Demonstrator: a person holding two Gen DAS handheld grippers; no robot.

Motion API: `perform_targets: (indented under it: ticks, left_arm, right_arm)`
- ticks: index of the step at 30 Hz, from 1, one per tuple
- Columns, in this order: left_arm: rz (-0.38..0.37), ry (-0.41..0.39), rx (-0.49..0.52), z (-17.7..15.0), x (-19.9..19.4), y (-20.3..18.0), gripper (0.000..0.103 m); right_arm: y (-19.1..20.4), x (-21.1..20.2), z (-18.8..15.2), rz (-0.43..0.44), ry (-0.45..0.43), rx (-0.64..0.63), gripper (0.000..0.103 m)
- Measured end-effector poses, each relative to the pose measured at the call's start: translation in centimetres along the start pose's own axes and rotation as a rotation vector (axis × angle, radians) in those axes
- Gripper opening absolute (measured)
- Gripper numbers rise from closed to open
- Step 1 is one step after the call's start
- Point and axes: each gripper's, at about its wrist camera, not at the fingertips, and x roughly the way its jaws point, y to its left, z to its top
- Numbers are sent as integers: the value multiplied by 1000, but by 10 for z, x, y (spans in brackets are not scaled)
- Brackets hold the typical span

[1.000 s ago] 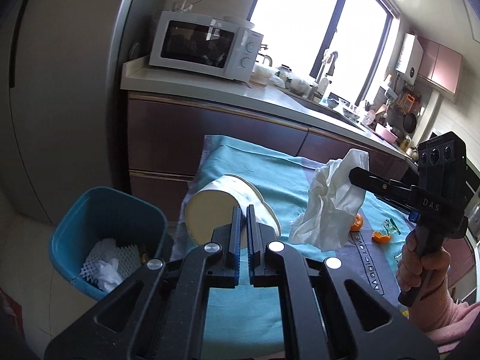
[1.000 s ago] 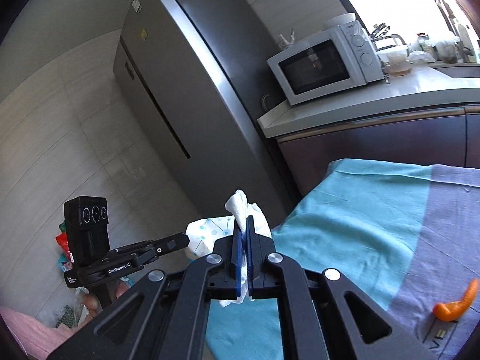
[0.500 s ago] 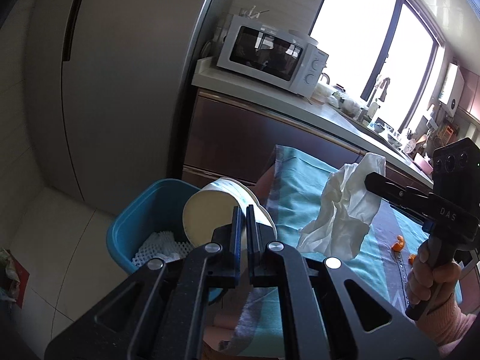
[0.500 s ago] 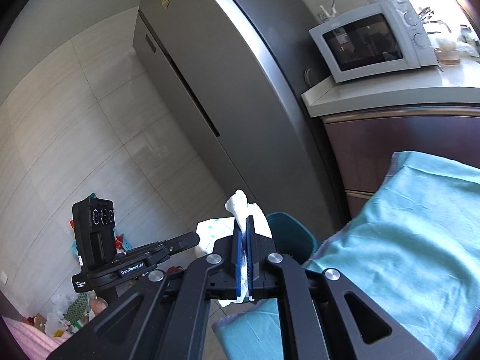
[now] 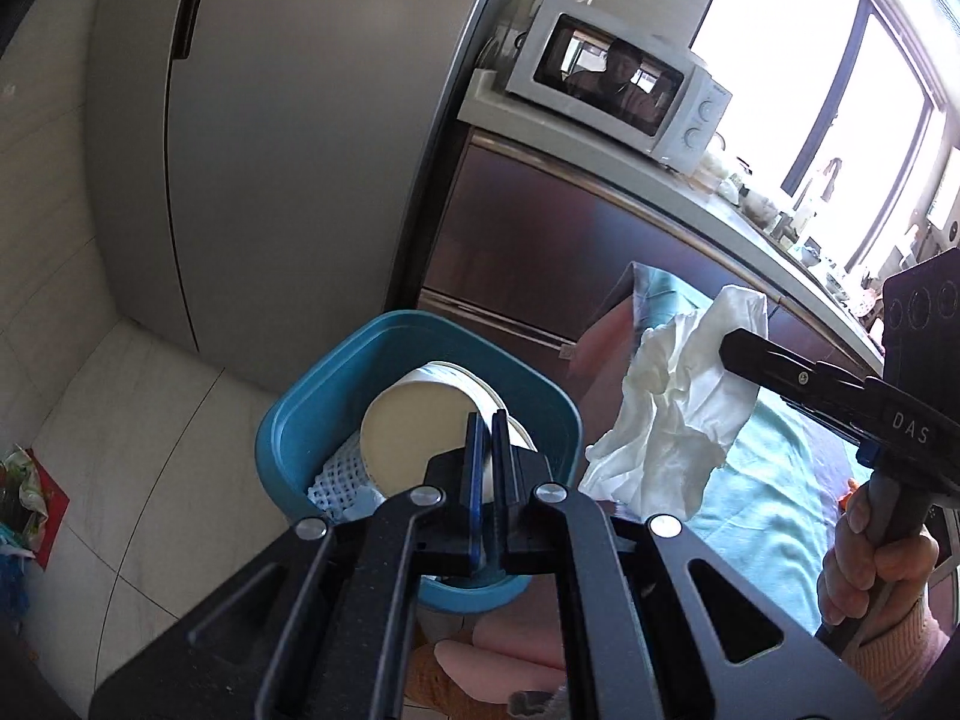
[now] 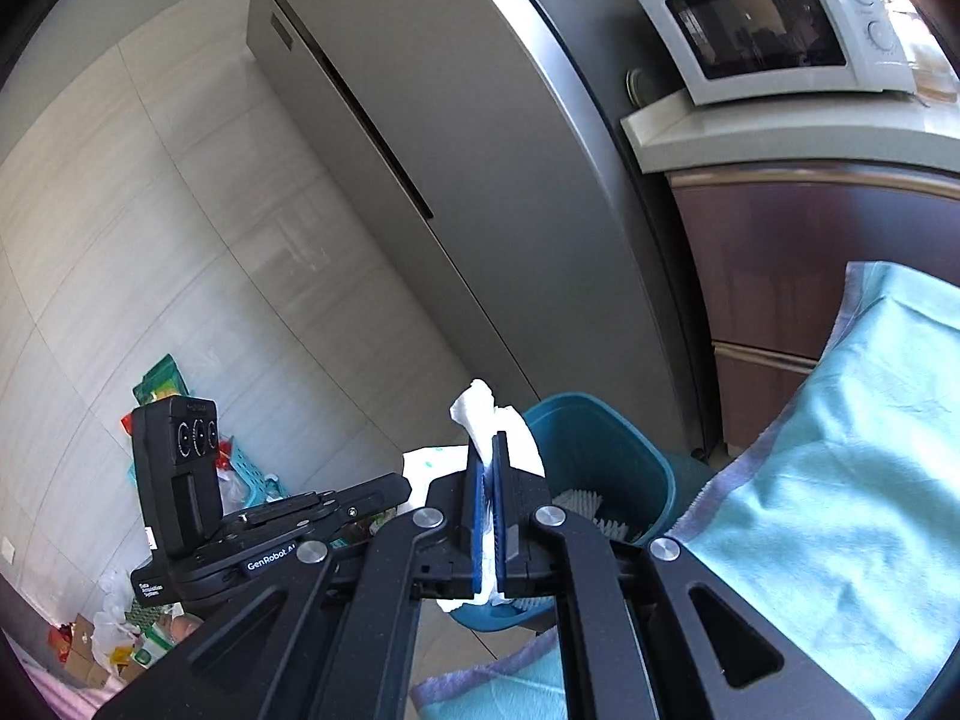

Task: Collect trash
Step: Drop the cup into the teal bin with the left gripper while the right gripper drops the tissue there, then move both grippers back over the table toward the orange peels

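Since earlier, we swing both loads over the blue bin (image 5: 282, 438) at 12 o'clock for dropping: left gripper (image 5: 487, 480) jaws clamped on the paper cup (image 5: 414, 438), right gripper (image 6: 489, 516) jaws pinching the tissue (image 6: 480, 414).

A white paper cup (image 5: 420, 438), tipped on its side with its cream base showing, hangs over the open blue bin (image 5: 312, 396), which holds white foam netting (image 5: 336, 477). A crumpled white tissue (image 5: 672, 402) dangles just right of the bin, above the teal cloth.

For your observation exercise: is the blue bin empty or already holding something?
Not empty: white foam netting lies inside the blue bin, seen from both wrists.
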Motion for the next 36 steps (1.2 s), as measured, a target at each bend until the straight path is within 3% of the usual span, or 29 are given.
perform_targets:
  ticks: [15, 20, 23, 29, 34, 36]
  left_arm:
    - [37, 100, -44, -13, 72, 1, 3]
    - [-8, 146, -73, -18, 103, 1, 6]
    - [-16, 169, -112, -23, 117, 7, 7]
    - [-3, 124, -101, -23, 111, -4, 17]
    - [-20, 59, -25, -23, 82, -28, 30]
    - [-47, 30, 14, -22, 70, -45, 35]
  right_arm:
    - [-17, 51, -9, -114, 125, 30, 4]
    - [-25, 61, -13, -152, 162, 48, 14]
    - [-27, 60, -16, -161, 169, 49, 14]
    - [-31, 53, -18, -152, 155, 59, 17]
    - [-26, 26, -20, -126, 114, 40, 19]
    - [-23, 9, -22, -121, 89, 26, 24]
